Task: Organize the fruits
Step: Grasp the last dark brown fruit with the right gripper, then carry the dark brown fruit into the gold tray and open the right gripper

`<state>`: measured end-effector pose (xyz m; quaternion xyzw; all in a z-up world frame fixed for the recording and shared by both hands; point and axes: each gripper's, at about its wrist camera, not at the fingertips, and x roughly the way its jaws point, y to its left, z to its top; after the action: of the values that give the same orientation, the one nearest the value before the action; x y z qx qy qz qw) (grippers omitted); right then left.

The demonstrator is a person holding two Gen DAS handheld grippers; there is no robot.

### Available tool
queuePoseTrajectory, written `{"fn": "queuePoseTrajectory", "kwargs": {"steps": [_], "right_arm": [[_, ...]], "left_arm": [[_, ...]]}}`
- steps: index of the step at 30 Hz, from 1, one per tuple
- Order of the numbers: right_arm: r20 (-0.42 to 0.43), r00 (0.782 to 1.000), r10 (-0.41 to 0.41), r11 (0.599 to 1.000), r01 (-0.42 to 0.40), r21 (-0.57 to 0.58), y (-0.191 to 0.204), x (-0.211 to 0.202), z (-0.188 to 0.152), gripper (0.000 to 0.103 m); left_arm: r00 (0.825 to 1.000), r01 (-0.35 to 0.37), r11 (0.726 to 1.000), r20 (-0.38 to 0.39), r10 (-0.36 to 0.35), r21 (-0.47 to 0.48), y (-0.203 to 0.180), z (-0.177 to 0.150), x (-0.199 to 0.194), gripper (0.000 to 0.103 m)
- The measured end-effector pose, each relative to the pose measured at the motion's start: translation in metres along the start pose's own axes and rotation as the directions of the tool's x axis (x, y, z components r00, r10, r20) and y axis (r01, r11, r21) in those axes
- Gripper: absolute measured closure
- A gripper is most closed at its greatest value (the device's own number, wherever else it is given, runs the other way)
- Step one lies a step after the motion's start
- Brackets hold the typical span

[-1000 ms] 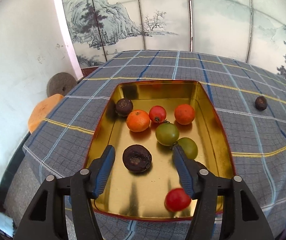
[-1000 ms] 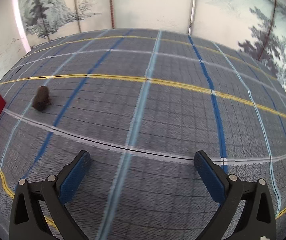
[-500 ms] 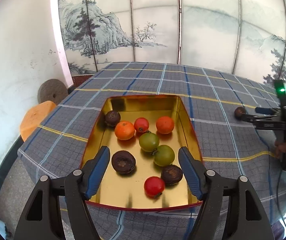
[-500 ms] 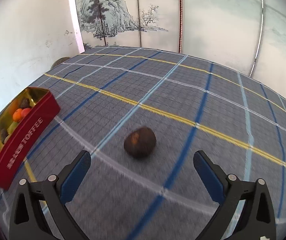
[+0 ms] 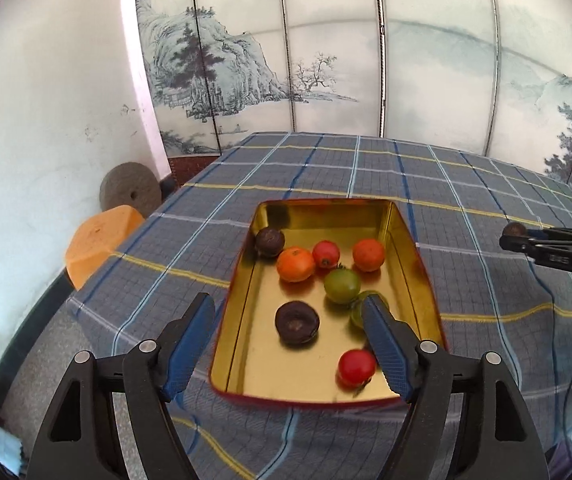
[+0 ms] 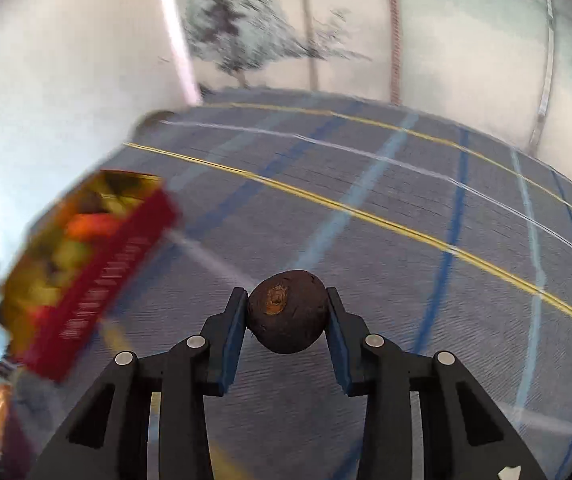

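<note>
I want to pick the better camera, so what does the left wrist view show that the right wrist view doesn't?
Only the left wrist view shows each fruit in the tin sharply, plus the open left gripper. Only the right wrist view shows the right gripper with its fingers pressed on the dark fruit, having just been closing. Both show the tin, the dark fruit and the checked cloth.

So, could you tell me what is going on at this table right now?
A person with a handheld gripper in each hand is gathering fruit into a gold tin on a checked tablecloth. The right gripper has just closed on a dark brown fruit out on the cloth. The left gripper hovers open and empty above the tin, which already holds red, orange, green and dark fruit.
</note>
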<state>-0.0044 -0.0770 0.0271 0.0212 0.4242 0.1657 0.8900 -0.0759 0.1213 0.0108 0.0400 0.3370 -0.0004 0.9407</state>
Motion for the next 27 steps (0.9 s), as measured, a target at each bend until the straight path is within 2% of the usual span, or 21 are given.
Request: {"fn": "queuePoseTrajectory", "kwargs": {"steps": [3, 8, 14, 23, 27], "right_arm": [[0.026, 0.995, 0.097, 0.995, -0.096, -0.035, 0.038, -0.015, 0.004, 0.068], [0.021, 0.967, 0.253, 0.962, -0.249, -0.114, 0.107, -0.016, 0.02, 0.068], [-0.028, 0.955, 0.296, 0.942, -0.297, -0.159, 0.157, 0.007, 0.027, 0.067], [-0.083, 0.948, 0.308, 0.939, -0.317, -0.131, 0.18, 0.04, 0.039, 0.067], [-0.101, 0.946, 0.309, 0.938, -0.32, -0.13, 0.191, 0.053, 0.042, 0.066]], "left_arm": [[1.0, -0.018, 1.0, -0.001, 0.018, 0.01, 0.001, -0.004, -0.006, 0.027], [0.999, -0.045, 0.998, 0.029, 0.044, 0.04, 0.0, -0.005, -0.02, 0.024], [0.998, -0.052, 0.998, 0.049, 0.05, 0.03, 0.008, -0.006, -0.03, 0.021], [0.996, -0.048, 0.999, 0.075, 0.046, 0.025, 0.018, -0.007, -0.038, 0.01], [0.997, -0.054, 0.998, 0.064, 0.052, 0.029, 0.019, -0.008, -0.038, 0.005]]}}
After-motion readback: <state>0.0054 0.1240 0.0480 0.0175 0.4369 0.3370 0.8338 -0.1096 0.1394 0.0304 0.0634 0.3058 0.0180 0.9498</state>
